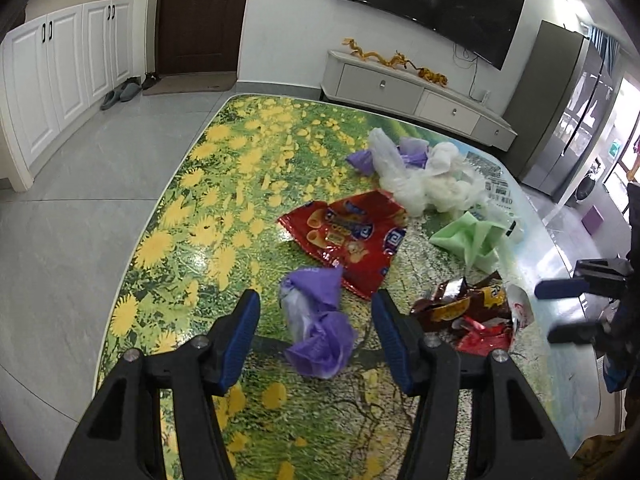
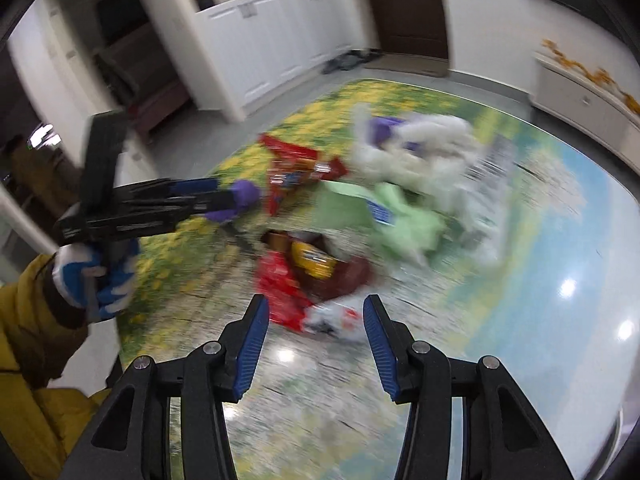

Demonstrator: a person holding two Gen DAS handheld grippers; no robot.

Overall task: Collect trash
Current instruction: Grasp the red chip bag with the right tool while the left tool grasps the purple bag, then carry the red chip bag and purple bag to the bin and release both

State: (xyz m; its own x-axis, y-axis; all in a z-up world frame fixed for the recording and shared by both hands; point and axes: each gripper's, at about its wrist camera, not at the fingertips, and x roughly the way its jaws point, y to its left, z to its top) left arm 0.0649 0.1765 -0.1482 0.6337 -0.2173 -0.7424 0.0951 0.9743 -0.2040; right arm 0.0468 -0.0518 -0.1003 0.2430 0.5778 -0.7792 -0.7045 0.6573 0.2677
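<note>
Trash lies on a table with a flower-print top [image 1: 224, 200]. My left gripper [image 1: 315, 300] is open, and a crumpled purple bag [image 1: 316, 320] lies between its blue pads without touching them. Beyond it are a red snack bag [image 1: 348, 236], white plastic bags [image 1: 420, 176] and a green bag [image 1: 468, 240]. A brown and yellow wrapper [image 1: 460, 304] and a red wrapper [image 1: 484, 336] lie to the right. My right gripper [image 2: 315, 304] is open over the red wrapper [image 2: 280, 292] and a white wrapper [image 2: 332, 316]; this view is blurred. The left gripper [image 2: 230, 202] shows there at the purple bag [image 2: 244, 192].
A gloved hand [image 2: 96, 280] with a yellow sleeve holds the left gripper. The right gripper [image 1: 554, 312] shows at the table's right edge. Around the table are tiled floor [image 1: 80, 200], white cupboards [image 1: 60, 60], a low TV cabinet [image 1: 420, 96] and a fridge [image 1: 568, 112].
</note>
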